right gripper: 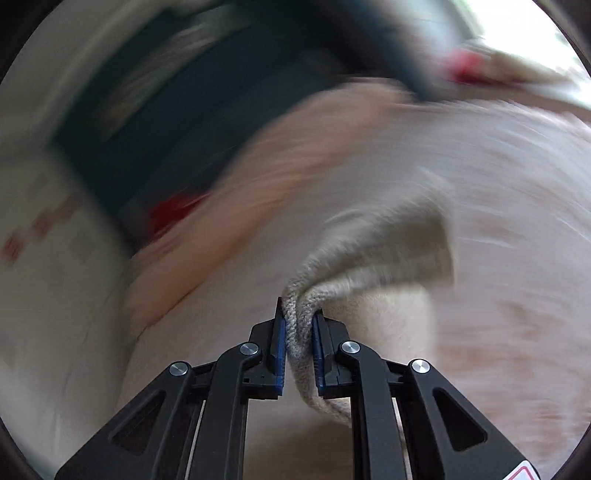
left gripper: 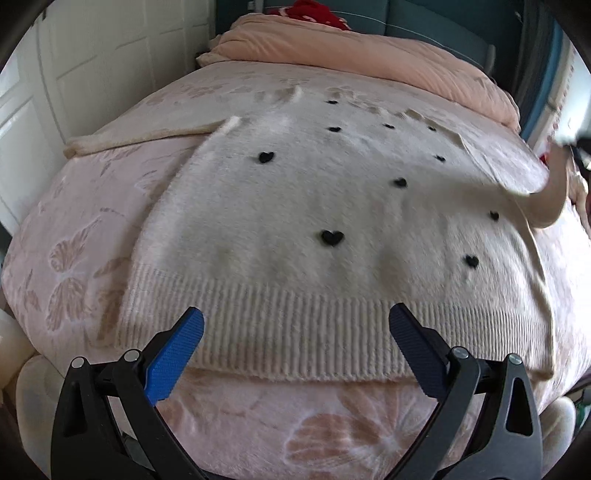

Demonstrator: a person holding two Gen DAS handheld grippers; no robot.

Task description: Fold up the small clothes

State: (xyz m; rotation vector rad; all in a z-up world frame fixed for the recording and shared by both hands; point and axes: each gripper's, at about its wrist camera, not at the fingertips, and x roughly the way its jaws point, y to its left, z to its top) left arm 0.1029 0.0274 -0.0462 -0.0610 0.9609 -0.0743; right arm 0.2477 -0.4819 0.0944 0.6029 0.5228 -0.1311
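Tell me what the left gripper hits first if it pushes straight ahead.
Probably the ribbed hem of the fluffy white sweater with black hearts; the open left gripper points at it, though the gap is unclear.

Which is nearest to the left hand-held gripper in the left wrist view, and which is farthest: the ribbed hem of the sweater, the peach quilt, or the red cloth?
From the left hand-held gripper:
1. Ribbed hem of the sweater, directly between the open fingers.
2. Peach quilt, bunched along the far end of the bed.
3. Red cloth, behind the quilt, at the top.
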